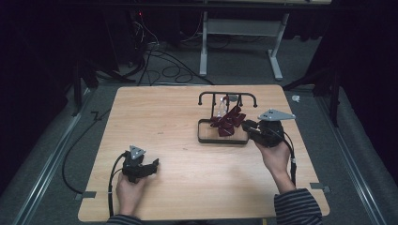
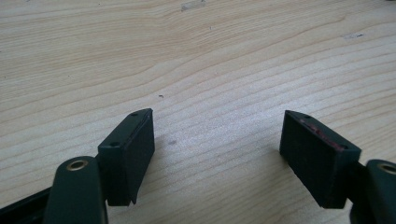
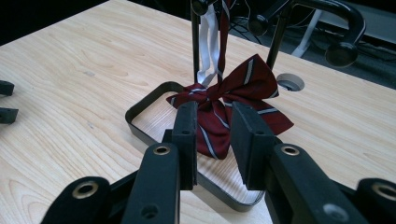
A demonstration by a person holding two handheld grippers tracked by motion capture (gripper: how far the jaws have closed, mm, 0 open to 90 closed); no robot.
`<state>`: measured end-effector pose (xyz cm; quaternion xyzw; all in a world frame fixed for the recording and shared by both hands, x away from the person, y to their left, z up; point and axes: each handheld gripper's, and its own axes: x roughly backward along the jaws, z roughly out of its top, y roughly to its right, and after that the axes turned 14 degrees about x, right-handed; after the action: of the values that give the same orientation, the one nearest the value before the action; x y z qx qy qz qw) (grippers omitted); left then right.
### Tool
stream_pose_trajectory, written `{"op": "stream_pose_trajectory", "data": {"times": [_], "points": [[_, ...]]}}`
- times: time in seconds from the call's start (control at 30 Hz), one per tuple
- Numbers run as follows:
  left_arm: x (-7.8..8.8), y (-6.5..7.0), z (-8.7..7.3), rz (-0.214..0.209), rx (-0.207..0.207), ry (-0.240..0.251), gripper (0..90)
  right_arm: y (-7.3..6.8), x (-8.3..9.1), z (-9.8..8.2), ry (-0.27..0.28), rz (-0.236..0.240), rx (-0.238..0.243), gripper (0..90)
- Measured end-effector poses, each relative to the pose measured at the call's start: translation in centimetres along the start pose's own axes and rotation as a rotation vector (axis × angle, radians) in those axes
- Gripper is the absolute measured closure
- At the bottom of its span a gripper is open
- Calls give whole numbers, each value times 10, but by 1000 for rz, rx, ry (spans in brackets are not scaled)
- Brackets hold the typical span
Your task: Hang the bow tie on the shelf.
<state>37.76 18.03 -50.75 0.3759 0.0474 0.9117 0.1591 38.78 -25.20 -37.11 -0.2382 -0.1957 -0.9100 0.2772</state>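
bow tie (image 3: 224,105) on the rack, right gripper (image 3: 214,140) moving in

table (image 1: 187,187), then black stand (image 1: 227,96) at one o'clock with the tie hanging into its tray; right jaws part-open around the tie, grip unclear; left gripper (image 2: 217,149) wide open, empty, parked at seven o'clock.

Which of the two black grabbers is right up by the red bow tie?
The right gripper: its jaws sit on either side of the striped red bow tie hanging on the black stand. The left gripper rests far away, over bare table.
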Motion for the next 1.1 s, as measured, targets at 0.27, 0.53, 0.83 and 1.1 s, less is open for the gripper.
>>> {"op": "stream_pose_trajectory", "data": {"times": [0.27, 0.53, 0.83, 1.1], "points": [[0, 0, 0, 0, 0, 0, 270, -2, 3, -6, 6, 5, -12, 733], [0, 0, 0, 0, 0, 0, 270, -6, 7, -15, 11, 8, -24, 733], [0, 0, 0, 0, 0, 0, 270, -11, 6, -29, 2, 14, -47, 733], [0, 0, 0, 1, -1, 2, 270, -18, 2, -47, -12, 24, -68, 732]]}}
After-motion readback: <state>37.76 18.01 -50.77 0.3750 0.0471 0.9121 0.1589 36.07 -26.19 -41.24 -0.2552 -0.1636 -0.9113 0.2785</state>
